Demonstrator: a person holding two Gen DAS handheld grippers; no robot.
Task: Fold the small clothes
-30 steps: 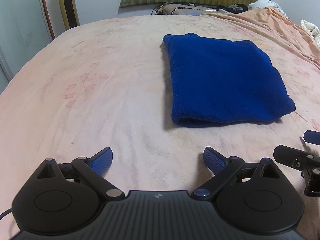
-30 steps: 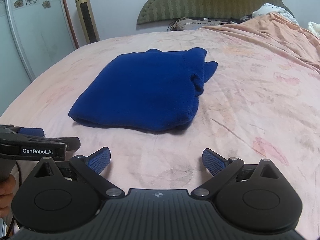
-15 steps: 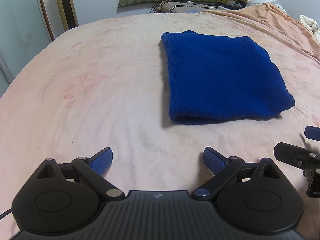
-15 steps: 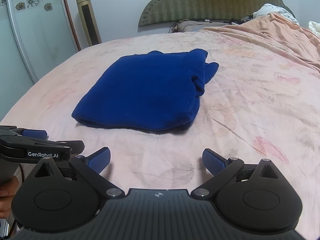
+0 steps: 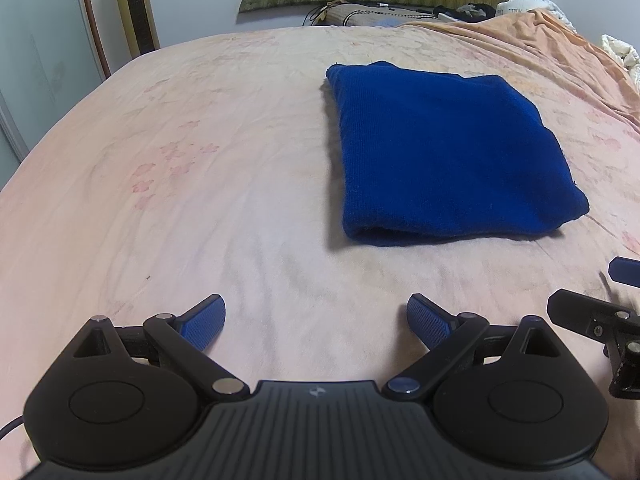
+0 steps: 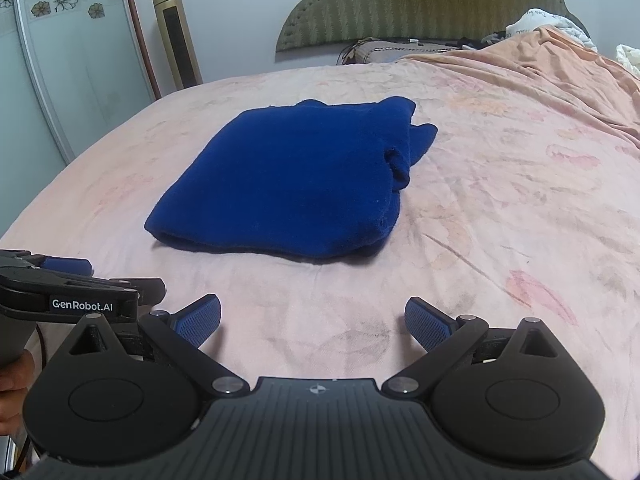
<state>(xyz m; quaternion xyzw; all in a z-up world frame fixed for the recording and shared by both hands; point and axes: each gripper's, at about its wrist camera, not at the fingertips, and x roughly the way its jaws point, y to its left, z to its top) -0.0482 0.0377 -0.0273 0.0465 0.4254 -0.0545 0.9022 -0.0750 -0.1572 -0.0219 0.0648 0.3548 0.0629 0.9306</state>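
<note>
A dark blue knitted garment [image 5: 444,152] lies folded into a thick rectangle on the pink bed sheet [image 5: 200,184]; it also shows in the right wrist view [image 6: 296,180], with a bunched flap at its far right corner. My left gripper [image 5: 316,322] is open and empty, held back from the garment's near edge and to its left. My right gripper [image 6: 312,322] is open and empty, in front of the garment's near fold. Each gripper shows at the edge of the other's view.
A green padded headboard [image 6: 432,4] stands at the far end, with a pillow and cables below it. A rumpled orange blanket [image 6: 540,64] covers the far right of the bed. A tall gold fan tower [image 6: 176,32] and wardrobe doors stand at the left.
Both grippers have drawn back slightly from the garment and tilted a little; the garment has not moved. Both stay open and empty.
</note>
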